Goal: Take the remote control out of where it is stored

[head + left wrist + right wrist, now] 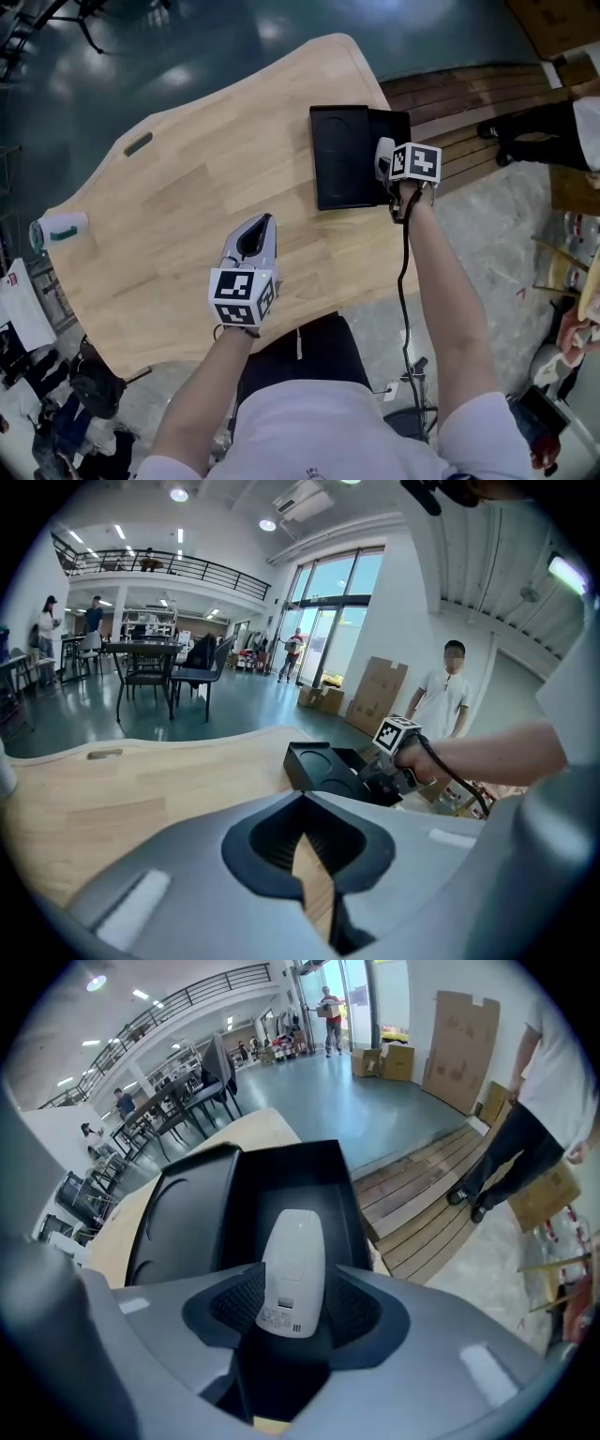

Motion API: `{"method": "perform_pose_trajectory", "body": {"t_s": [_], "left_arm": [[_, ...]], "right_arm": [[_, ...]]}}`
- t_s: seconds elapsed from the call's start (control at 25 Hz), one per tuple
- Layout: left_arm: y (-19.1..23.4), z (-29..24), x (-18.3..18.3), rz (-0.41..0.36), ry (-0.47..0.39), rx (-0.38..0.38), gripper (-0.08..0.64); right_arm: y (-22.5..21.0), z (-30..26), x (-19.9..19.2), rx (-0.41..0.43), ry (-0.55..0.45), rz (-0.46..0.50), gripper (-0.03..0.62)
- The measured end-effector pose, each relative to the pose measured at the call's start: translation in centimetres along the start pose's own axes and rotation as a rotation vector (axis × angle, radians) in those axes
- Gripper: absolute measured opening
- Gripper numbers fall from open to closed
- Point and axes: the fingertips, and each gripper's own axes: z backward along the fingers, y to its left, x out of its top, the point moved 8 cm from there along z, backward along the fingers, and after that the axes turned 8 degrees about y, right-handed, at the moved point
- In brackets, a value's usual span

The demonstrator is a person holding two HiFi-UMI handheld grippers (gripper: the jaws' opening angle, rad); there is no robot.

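Observation:
A white remote control [292,1269] stands upright in the right-hand compartment of a black holder [187,1213] at the table's far right edge. My right gripper [292,1290] points steeply down over it, open, with the remote between its pads and a sliver of room on each side. From the head view, that gripper [389,176] hangs over the holder [339,169]. My left gripper [253,236] hovers above the middle of the wooden table [178,216], shut and empty; in its own view its tips [302,803] meet over bare wood.
A white cup with a green band [58,228] lies at the table's left edge. A dark slot [138,143] is cut into the far left of the top. A person [450,697] stands on wooden planks [469,103] just beyond the holder.

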Motion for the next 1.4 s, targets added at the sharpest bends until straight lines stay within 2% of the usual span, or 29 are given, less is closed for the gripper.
{"method": "perform_pose_trajectory", "body": {"t_s": [0.08, 0.24, 0.64, 0.76, 1.04, 1.4], "left_arm": [[0.4, 0.2, 0.0, 0.005, -0.004, 0.005, 0.000], [1.2, 0.6, -0.2, 0.016, -0.010, 0.013, 0.000], [2.5, 1.0, -0.7, 0.050, -0.013, 0.016, 0.000], [2.6, 1.2, -0.8, 0.056, -0.012, 0.016, 0.000], [2.9, 1.6, -1.2, 0.069, -0.014, 0.021, 0.000], [3.3, 2.3, -1.6, 0.071, -0.016, 0.034, 0.000]], "right_arm": [[0.5, -0.8, 0.4, 0.001, 0.033, 0.013, 0.270], [0.7, -1.4, 1.1, -0.048, 0.065, 0.028, 0.272], [0.5, -2.1, 2.3, -0.050, 0.147, -0.006, 0.276], [0.6, -2.7, 2.4, -0.074, 0.167, -0.021, 0.285], [0.3, -3.3, 2.7, -0.090, 0.165, -0.035, 0.291], [0.6, -2.1, 1.9, -0.136, 0.093, 0.030, 0.287]]}}
